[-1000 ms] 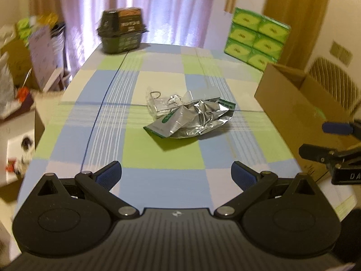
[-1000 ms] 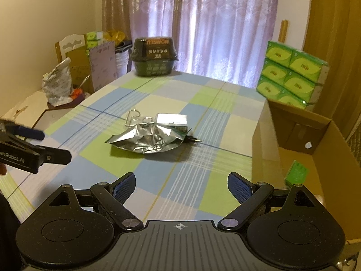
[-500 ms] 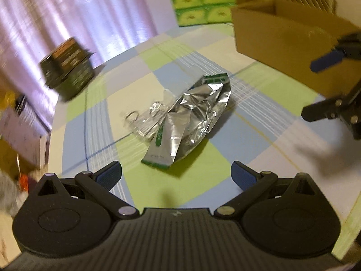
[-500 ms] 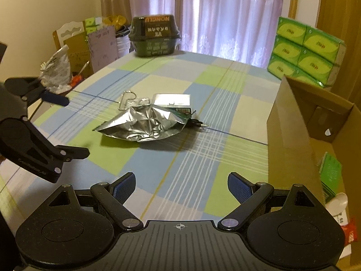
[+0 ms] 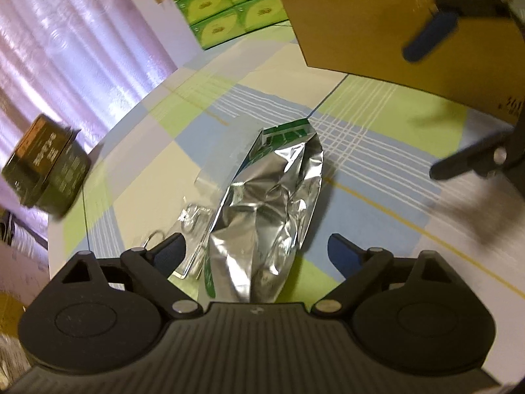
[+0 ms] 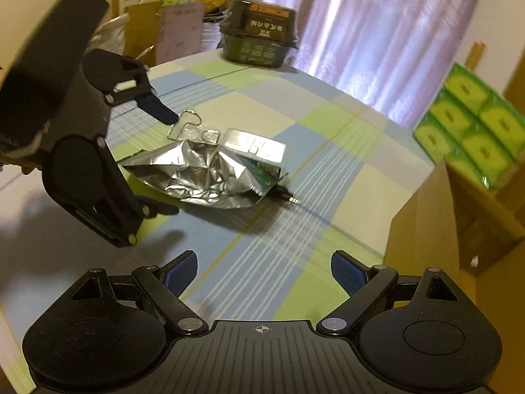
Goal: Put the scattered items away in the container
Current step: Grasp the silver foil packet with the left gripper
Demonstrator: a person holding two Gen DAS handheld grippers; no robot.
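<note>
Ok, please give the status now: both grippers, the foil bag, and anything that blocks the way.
Left gripper open, astride the foil bag, not closed. Right gripper open, empty, hanging back. Bag flat on table. Wire clip beside the left finger. Cardboard box unobstructed.

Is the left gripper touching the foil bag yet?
Cannot tell. In both views the open left gripper straddles the foil bag, but neither shows contact or a gap plainly.
</note>
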